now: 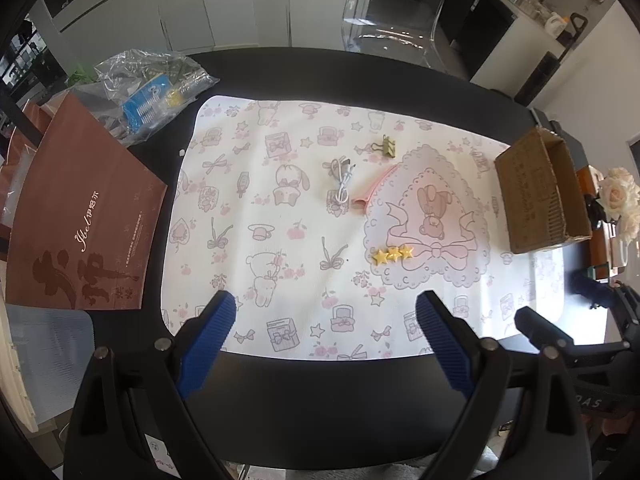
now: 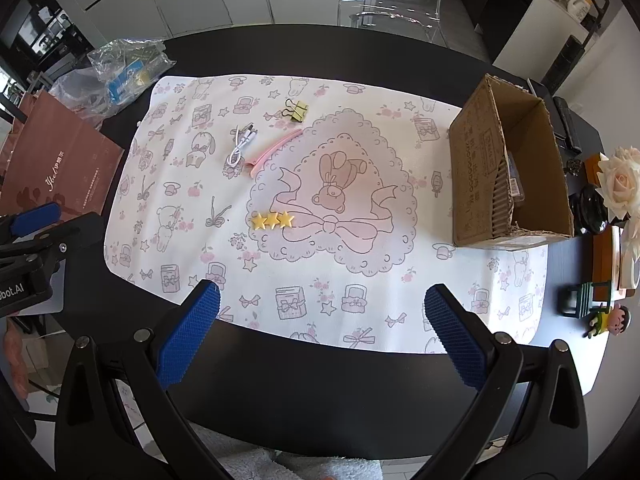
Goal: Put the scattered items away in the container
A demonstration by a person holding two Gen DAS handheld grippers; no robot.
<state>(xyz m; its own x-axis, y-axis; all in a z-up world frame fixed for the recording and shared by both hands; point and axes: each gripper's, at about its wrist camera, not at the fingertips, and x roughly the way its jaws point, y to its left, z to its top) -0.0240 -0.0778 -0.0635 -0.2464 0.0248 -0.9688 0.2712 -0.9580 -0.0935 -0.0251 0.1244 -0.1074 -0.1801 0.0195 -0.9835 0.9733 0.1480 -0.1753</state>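
On a white patterned mat [image 1: 280, 248] [image 2: 200, 208] lie a gold binder clip [image 1: 385, 146] [image 2: 296, 110], a coiled white cable [image 1: 341, 182] [image 2: 241, 142], a pink hair clip [image 1: 373, 191] [image 2: 274, 149] and a yellow three-star clip [image 1: 392, 255] [image 2: 273, 220]. An open cardboard box [image 1: 536, 192] [image 2: 504, 168] stands at the mat's right end. My left gripper [image 1: 326, 316] is open and empty above the mat's near edge. My right gripper [image 2: 322, 308] is open and empty above the near edge, right of the left one.
The black table [image 1: 320, 392] holds a brown paper bag [image 1: 80, 220] [image 2: 52, 168] and a clear plastic bag of items [image 1: 152, 88] [image 2: 124, 68] at left. Flowers [image 2: 620, 184], a dark dish [image 2: 588, 208] and small figurines [image 2: 608, 320] crowd the right edge. A clear chair [image 1: 392, 12] stands behind.
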